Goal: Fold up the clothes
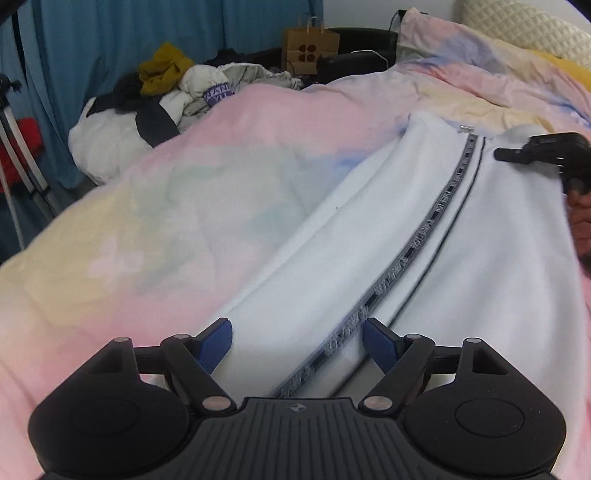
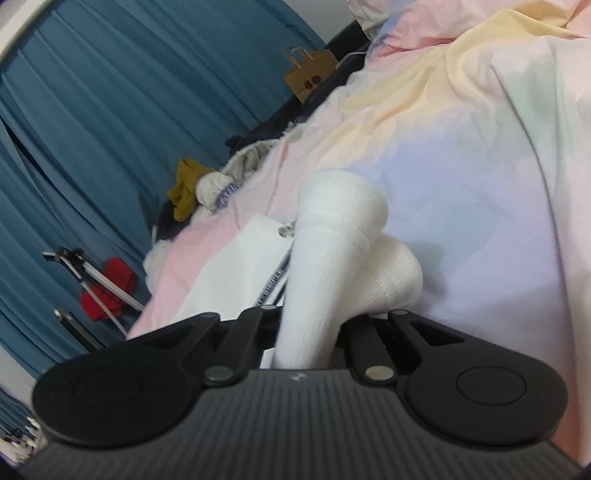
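A white zip-up fleece jacket (image 1: 424,236) lies spread on the pastel duvet (image 1: 192,192), its grey zipper (image 1: 417,240) running diagonally toward me. My left gripper (image 1: 299,343) hovers open over the jacket's near end, its blue pads (image 1: 216,345) on either side of the zipper with nothing pinched. My right gripper (image 1: 524,151), held by a hand, rests at the jacket's far right edge. In the right wrist view my right gripper (image 2: 310,317) is shut on a bunched white ribbed part of the jacket (image 2: 332,236), which hides its fingertips.
A heap of clothes (image 1: 159,88) with a mustard garment lies at the bed's far left. Behind it stand a brown paper bag (image 1: 310,46) and blue curtains (image 1: 110,37). A tripod (image 1: 22,158) and something red (image 2: 110,288) sit by the left. A quilted pillow (image 1: 524,26) lies top right.
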A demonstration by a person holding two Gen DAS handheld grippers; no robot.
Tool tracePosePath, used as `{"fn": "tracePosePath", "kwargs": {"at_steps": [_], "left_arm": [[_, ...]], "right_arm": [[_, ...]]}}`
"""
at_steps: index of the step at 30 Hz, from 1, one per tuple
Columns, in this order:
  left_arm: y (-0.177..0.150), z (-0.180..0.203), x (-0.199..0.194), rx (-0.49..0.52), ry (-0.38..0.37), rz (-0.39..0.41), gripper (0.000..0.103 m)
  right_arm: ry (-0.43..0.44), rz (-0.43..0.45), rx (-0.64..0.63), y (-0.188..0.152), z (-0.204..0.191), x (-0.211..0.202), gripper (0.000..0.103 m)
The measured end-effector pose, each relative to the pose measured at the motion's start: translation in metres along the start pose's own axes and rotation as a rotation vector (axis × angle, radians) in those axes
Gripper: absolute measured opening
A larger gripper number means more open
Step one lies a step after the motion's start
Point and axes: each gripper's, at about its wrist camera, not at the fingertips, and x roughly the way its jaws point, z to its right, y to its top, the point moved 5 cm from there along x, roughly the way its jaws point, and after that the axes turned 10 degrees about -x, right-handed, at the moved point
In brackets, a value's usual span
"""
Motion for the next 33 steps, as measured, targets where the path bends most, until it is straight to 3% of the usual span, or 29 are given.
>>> {"fn": "tracePosePath", "kwargs": {"at_steps": [8,15,17,20,21,22,30,33], "left_arm": [[0.029,0.005,0.03,0.01,-0.048,0.015,0.071],[0.074,0.056,0.066,0.056,-0.133,0.041,0.069],[0.08,0.072,0.082,0.089,-0.123,0.018,0.061],[0.085,0.093,0.101,0.118,-0.09,0.0,0.033],[0.088,0.097,0.102,0.125,-0.075,0.007,0.014],[0.09,0.101,0.103,0.132,-0.059,0.014,0.009],[0.12,0.092,0.072,0.068,0.085,0.109,0.005],[0.113,0.088,0.096,0.064,0.143,0.066,0.005]], "right_arm": [[0.006,0.018,0.01,0.002,-0.004,0.005,0.01],[-0.005,0.014,0.037,-0.001,0.0,0.006,0.01],[-0.003,0.01,0.068,-0.004,0.004,0.006,0.01],[0.001,0.007,0.071,-0.005,0.006,0.007,0.01],[0.001,0.007,0.07,-0.005,0.006,0.008,0.01],[0.004,0.009,0.071,-0.005,0.005,0.008,0.01],[0.088,0.011,0.152,0.008,0.0,0.006,0.012],[0.054,-0.036,0.179,0.005,0.008,0.009,0.016]]}}
